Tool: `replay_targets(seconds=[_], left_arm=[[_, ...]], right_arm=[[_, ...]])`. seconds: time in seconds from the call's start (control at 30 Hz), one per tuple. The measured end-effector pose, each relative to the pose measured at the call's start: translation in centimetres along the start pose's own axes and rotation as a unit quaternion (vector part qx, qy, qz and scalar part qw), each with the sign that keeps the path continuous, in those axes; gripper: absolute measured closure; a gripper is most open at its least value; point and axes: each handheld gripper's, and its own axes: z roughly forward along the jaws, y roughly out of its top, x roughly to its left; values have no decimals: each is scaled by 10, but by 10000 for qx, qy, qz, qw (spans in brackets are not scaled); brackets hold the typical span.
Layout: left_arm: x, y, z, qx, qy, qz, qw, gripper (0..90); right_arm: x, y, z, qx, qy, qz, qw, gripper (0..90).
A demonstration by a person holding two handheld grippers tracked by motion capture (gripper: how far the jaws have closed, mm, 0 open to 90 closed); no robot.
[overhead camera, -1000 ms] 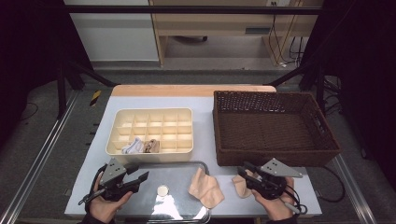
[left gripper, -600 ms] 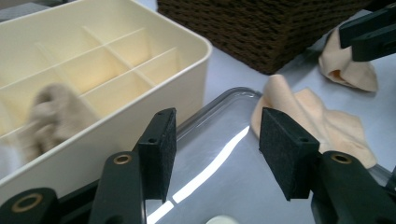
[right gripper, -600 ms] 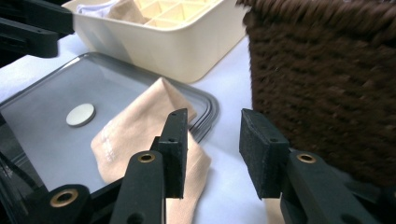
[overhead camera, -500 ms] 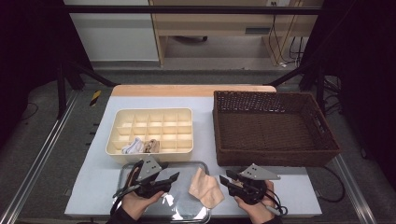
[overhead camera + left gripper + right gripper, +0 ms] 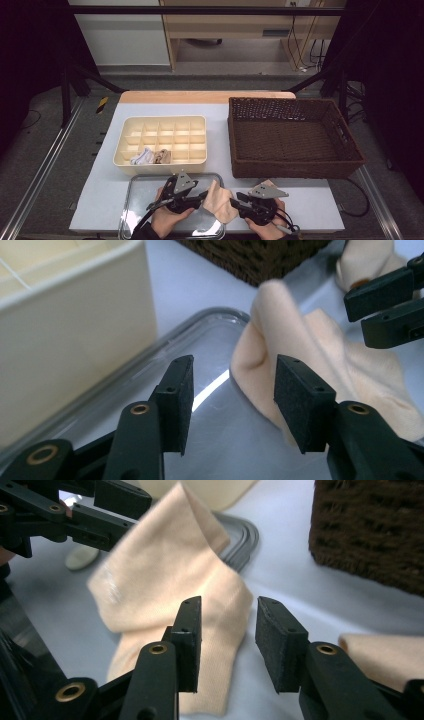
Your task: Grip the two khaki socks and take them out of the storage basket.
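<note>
approach step: left gripper (image 5: 204,195) and right gripper (image 5: 234,202), jaws apart and empty, flank the peach sock (image 5: 218,201); next move likely calls for closing on its edges.

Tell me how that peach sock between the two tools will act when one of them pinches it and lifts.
The peach sock will probably flop: its cloth already creases and stands in a soft fold. It looks thin, so likely light. The knit should grip the left tool pads rather than slip, though the part lying on the shiny metal tray may slide.
</note>
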Motion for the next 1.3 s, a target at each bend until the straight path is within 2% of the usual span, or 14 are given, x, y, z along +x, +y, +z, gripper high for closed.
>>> replay_targets(seconds=[0.17,0.27,0.33,0.53,0.7,0.77,0.9,1.07,1.2,1.3], left_arm=[[-6,-6,11,205,-45,89,9997,512],[-9,-6,13,215,-109,97,9997,516],[-12,-6,13,229,-28,144,9996,542],[-16,-4,15,319,206,206,9991,659],[-17,-3,15,356,114,206,9991,863],[-15,-4,14,350,61,152,9993,887],[-7,-7,6,349,21,-2,9994,896],[5,-13,-23,187,55,-187,9996,896],[7,-28,-42,190,94,-239,9995,896],[6,-38,-50,197,78,-263,9994,895]], right_arm=[[1,-6,6,293,-66,-113,9995,666],[3,-6,7,304,-64,-191,9993,719],[5,-6,8,312,-57,-259,9992,759],[6,-5,9,396,13,-213,9990,840],[6,-3,9,429,15,-248,9988,858],[6,-2,7,427,6,-247,9988,860],[3,1,2,303,-25,-260,9992,861],[-2,3,-1,244,-114,-226,9994,861],[-2,7,3,225,-138,-258,9993,859],[0,8,12,288,-95,-323,9990,837]])
